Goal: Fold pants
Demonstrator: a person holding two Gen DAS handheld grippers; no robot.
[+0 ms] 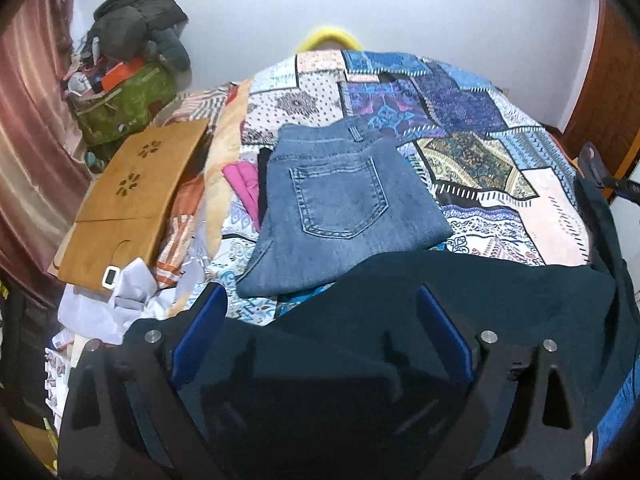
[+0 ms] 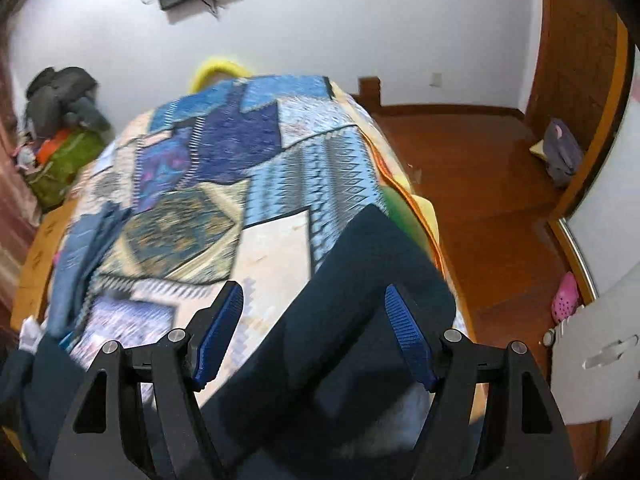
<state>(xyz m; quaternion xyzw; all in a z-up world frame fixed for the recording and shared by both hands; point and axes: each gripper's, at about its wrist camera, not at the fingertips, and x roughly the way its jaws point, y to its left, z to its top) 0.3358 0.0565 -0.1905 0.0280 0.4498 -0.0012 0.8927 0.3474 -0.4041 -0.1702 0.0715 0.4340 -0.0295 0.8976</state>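
On the bed (image 1: 520, 184), folded jeans (image 1: 336, 208) lie left; nearer, dark teal pants (image 1: 480, 304) spread beneath the left claw (image 1: 320, 320), fingers wide apart. Rightward, the right claw (image 2: 316, 332) gapes over a pant leg.

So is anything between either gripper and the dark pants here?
Nothing visible. The dark pants already lie between the open fingers of the left gripper, and a leg of them lies between the open fingers of the right gripper. The folded jeans sit farther back on the bed.
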